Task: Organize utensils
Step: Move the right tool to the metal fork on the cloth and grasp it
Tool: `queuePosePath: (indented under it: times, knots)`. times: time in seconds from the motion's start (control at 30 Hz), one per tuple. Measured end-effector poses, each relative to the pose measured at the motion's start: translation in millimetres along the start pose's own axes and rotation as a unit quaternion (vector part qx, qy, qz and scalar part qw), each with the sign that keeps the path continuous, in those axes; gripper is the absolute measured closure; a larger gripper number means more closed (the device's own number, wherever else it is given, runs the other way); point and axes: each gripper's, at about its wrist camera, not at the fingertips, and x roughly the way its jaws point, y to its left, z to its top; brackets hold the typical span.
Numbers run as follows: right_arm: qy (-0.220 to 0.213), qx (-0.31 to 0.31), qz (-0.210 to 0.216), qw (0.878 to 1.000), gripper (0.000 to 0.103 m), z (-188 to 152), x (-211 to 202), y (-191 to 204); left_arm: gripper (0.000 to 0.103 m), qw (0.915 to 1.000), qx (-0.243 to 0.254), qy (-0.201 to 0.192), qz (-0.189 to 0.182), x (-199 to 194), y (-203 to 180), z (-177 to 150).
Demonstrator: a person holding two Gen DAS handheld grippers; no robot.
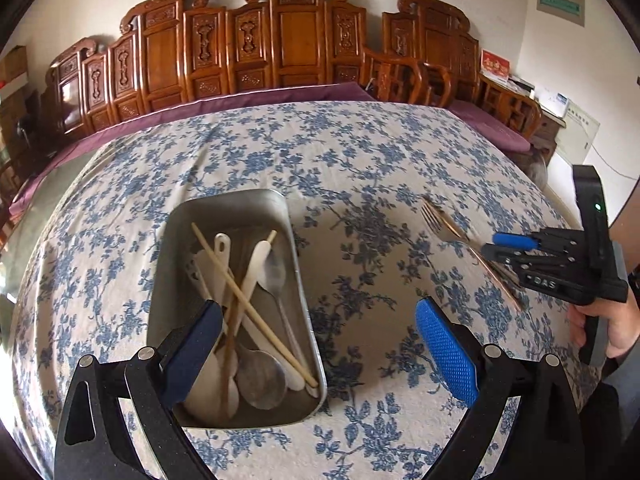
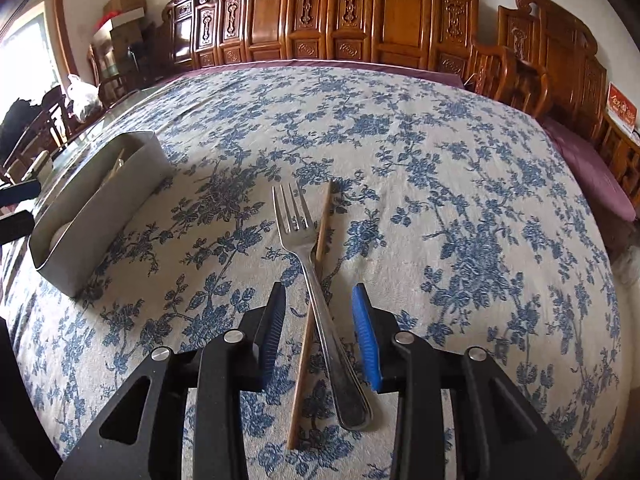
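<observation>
Between your right gripper (image 2: 318, 334) fingers, which are standing spread, the fork (image 2: 316, 280) handle is lying crossed over a brown chopstick (image 2: 310, 320) on the floral tablecloth (image 2: 460, 200); nothing is being pinched yet. You are lining up a pick, I judge, so the next move is calling for closing on the fork alone, then carrying it toward 10 o'clock to the metal tray (image 2: 92, 204). Your left gripper (image 1: 320, 344) is hovering spread, its left finger over the tray's spoons (image 1: 260, 376) and chopsticks (image 1: 248, 300). On the right gripper body, letters are reading roughly "DAS"; wall signs are too small to read
</observation>
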Motion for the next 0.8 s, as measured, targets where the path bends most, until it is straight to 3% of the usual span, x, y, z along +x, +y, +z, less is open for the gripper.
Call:
queuePosePath:
  times: [0.17,0.4,0.8]
  knots:
    - [0.017,-0.005,-0.004,1.000,0.070,8,18,6,0.009,1.0000,0.004,-0.003,-0.002,-1,-10,-3]
    - [0.032,-0.009,-0.020,0.999,0.089,8,25,7,0.009,0.9999,0.007,-0.003,-0.007,0,-17,-5]
    - [0.013,0.008,0.011,1.000,0.095,8,7,-1,0.009,0.9998,0.017,0.004,-0.004,4,-26,-9]
